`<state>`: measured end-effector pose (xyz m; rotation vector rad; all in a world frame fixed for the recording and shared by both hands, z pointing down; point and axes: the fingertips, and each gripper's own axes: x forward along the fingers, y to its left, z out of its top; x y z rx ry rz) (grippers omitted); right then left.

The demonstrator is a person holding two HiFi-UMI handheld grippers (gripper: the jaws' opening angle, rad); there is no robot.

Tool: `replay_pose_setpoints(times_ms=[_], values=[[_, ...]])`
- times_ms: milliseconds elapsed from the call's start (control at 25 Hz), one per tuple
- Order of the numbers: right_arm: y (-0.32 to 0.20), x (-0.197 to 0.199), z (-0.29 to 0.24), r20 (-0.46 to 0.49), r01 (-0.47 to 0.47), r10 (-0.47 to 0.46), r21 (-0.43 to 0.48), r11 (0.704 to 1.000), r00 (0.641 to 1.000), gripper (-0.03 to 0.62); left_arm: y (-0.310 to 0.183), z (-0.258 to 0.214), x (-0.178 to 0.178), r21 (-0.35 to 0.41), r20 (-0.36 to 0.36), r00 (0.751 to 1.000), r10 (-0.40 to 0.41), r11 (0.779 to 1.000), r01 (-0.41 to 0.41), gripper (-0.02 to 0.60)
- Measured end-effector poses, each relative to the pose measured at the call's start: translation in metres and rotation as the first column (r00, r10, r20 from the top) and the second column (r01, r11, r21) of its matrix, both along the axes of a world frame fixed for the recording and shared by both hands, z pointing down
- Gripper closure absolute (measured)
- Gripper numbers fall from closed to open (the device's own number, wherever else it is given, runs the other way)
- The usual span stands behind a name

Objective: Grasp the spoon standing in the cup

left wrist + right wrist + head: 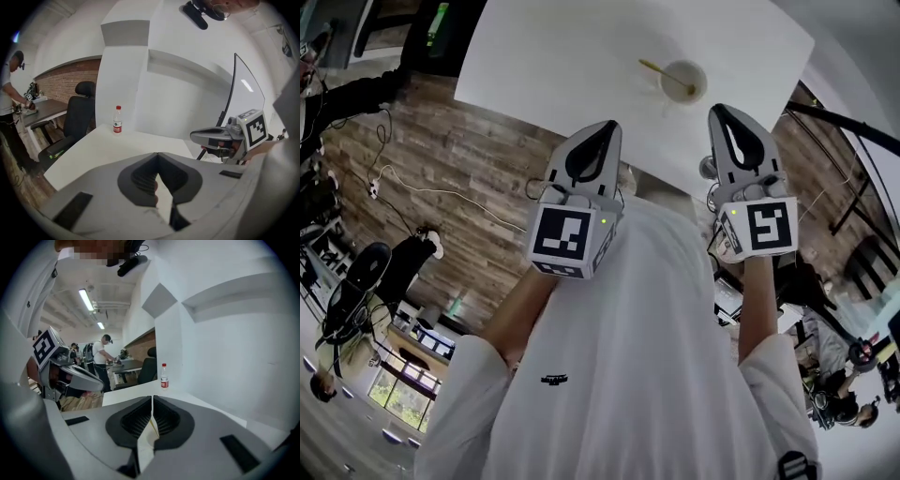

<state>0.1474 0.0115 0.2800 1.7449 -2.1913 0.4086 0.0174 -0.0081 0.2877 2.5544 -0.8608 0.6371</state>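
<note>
A white cup (683, 81) stands on the white table (562, 56) in the head view, with a thin golden spoon (659, 71) leaning out of it to the left. Both grippers are held up near the person's chest, short of the table's near edge. My left gripper (613, 125) is shut with nothing in it, its jaws meeting at the tip (158, 154). My right gripper (716, 109) is also shut and empty (152, 397), just below and to the right of the cup. Neither gripper view shows the cup or the spoon.
A water bottle (117, 120) with a red label stands at the table's far corner (164, 376). A black office chair (79, 110) sits beside the table. People work at desks (101, 355) further off. Cables (412, 187) lie on the wooden floor.
</note>
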Motion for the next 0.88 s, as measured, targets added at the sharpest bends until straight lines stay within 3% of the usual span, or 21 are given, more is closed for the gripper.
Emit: replay_pose_setpoints(times_ms=[120, 320, 480, 640, 880], values=[[-0.012, -0.001, 0.016, -0.021, 0.093, -0.094, -0.051, 0.994, 0.995, 0.592, -0.007, 0.007, 0.011, -0.003, 0.017, 1.0, -0.008, 1.0, 0.008, 0.584], [-0.031, -0.003, 0.057, -0.086, 0.23, -0.245, -0.16, 0.96, 0.966, 0.592, -0.021, 0.03, 0.022, -0.022, 0.037, 0.997, -0.07, 0.997, 0.071, 0.584], [-0.049, -0.007, 0.08, -0.097, 0.288, -0.31, -0.188, 0.939, 0.946, 0.591, -0.026, 0.047, 0.022, -0.056, 0.062, 0.993, -0.103, 0.993, 0.107, 0.584], [-0.065, -0.015, 0.101, -0.078, 0.347, -0.366, -0.19, 0.918, 0.927, 0.53, -0.029, 0.066, 0.017, -0.087, 0.085, 0.988, -0.131, 0.986, 0.139, 0.584], [-0.078, -0.014, 0.131, -0.098, 0.404, -0.437, -0.244, 0.882, 0.894, 0.53, -0.029, 0.086, 0.019, -0.121, 0.113, 0.983, -0.147, 0.98, 0.16, 0.584]])
